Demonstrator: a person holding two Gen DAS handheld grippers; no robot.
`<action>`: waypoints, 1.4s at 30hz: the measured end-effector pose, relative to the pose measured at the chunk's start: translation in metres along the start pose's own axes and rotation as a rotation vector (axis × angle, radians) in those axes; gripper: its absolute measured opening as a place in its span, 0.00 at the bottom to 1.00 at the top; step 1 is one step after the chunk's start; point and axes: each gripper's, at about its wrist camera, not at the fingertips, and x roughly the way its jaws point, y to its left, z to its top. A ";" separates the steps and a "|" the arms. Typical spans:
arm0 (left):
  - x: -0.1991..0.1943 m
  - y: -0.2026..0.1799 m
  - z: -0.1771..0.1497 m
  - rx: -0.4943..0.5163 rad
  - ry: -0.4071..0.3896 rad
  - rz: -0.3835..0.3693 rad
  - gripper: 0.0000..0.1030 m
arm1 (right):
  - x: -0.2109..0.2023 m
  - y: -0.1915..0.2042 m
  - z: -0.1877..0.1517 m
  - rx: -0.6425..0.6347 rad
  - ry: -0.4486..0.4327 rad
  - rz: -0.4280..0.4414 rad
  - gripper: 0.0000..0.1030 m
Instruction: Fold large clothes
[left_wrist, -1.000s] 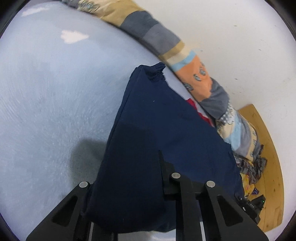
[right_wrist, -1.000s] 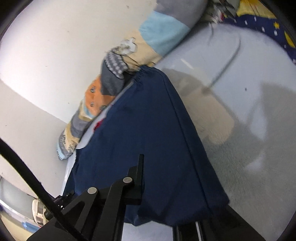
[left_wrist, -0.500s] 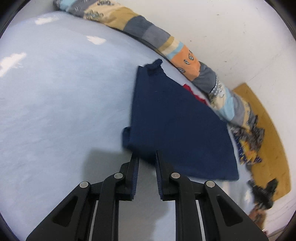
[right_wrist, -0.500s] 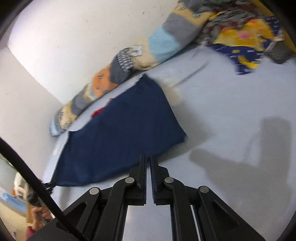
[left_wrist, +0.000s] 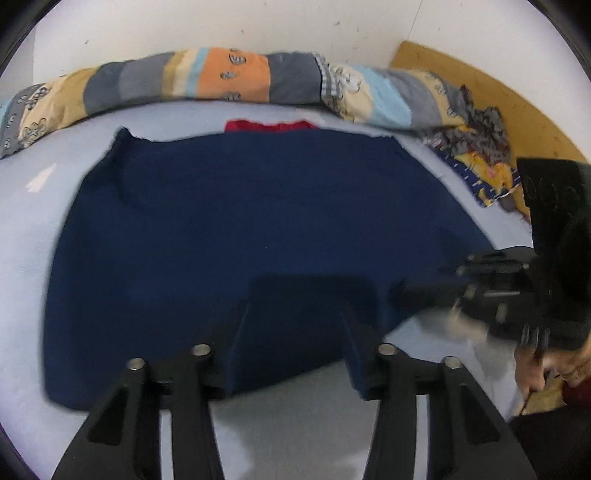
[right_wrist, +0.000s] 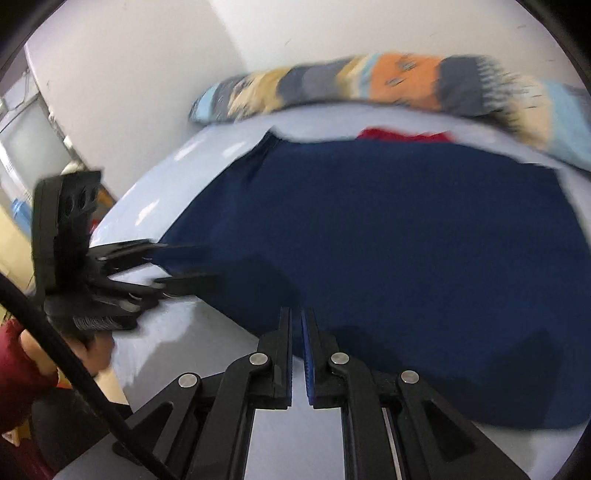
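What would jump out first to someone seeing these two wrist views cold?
The big navy garment lies spread flat across the pale blue bed surface, filling the middle of both views. Behind it, a striped patchwork bolster runs along the white wall, with a bit of red cloth peeking out past the garment's far edge. At the near edge, the left gripper is opening over the hem; the right gripper is shut on nothing.

Lying plain navy blue, unpatterned: garment (left_wrist: 258, 229). Showing solid red at its far edge: cloth (left_wrist: 269, 126). Spreading pale blue-grey underneath: bed sheet (left_wrist: 29, 221). Running along the far wall in orange, grey, tan and light-blue patches with small dark prints: quilt (left_wrist: 229, 75). Piling grey, yellow and star-dotted blue at far right: clothes (left_wrist: 480, 162). Standing matte black: left gripper (left_wrist: 291, 343), right gripper (right_wrist: 297, 345).
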 end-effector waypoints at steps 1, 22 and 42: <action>0.008 0.002 -0.004 0.009 0.026 0.016 0.40 | 0.017 0.005 -0.001 -0.051 0.040 -0.026 0.05; -0.134 0.139 -0.085 -0.224 -0.158 0.133 0.31 | -0.181 -0.192 -0.144 0.468 -0.151 -0.357 0.05; 0.094 0.154 0.141 -0.198 -0.046 0.274 0.67 | 0.030 -0.227 0.115 0.391 -0.063 -0.412 0.44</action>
